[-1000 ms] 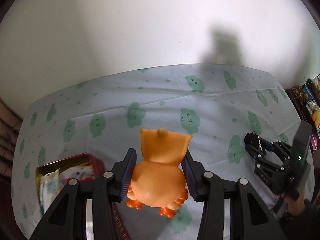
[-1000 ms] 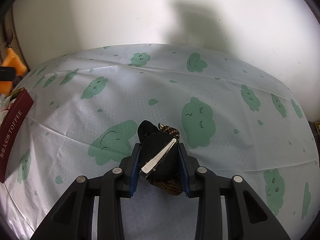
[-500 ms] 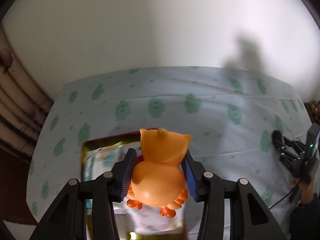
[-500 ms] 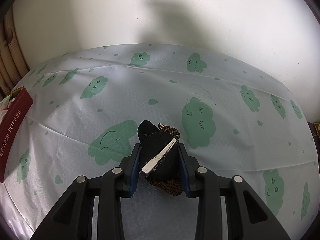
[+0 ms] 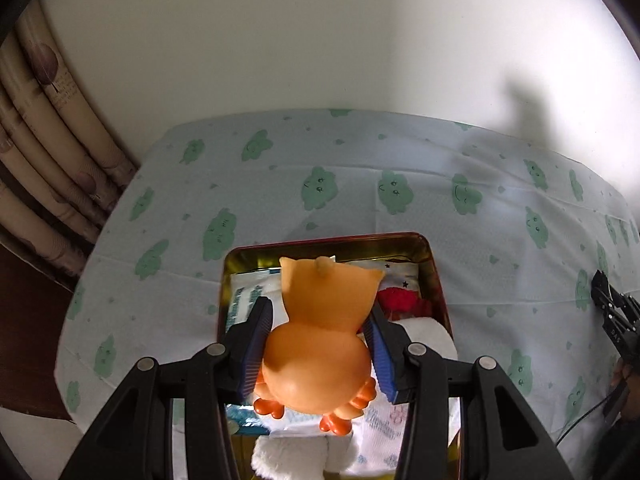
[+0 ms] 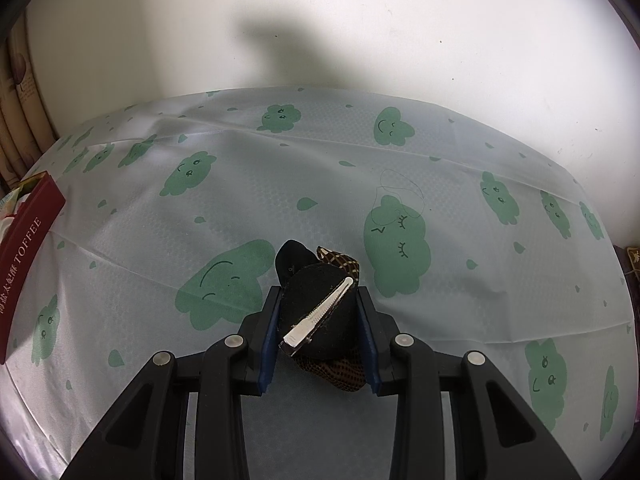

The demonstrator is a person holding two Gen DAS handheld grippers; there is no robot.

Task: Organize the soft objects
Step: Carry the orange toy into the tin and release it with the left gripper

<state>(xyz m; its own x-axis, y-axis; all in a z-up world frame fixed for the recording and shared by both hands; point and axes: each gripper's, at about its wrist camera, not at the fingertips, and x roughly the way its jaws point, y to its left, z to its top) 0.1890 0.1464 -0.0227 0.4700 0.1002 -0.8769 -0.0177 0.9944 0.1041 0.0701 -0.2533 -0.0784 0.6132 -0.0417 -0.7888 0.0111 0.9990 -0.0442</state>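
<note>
The tabletop (image 5: 248,208), under a white cloth with green clouds, ran back to a plain white wall, and folded curtains (image 5: 44,160) hung off to the left of the left hand-held gripper (image 5: 318,350). Lots of bare cloth lay ahead of and beside the right hand-held gripper (image 6: 318,328). A second before, the left hand-held gripper hung over bare cloth with the red tin (image 5: 434,276) off to its lower left. Now the open tin sat right under it. The right hand-held gripper had not moved. The left hand-held gripper squeezed the orange rubber toy (image 5: 320,344) between its blue pads, above the packets, a red soft thing (image 5: 402,300) and a white fluffy thing (image 5: 294,456) lying in the tin. The right hand-held gripper was pinched on a black hair bow (image 6: 320,312) with a silver clip, and the tin's red side (image 6: 24,252) showed far off to its left.
</note>
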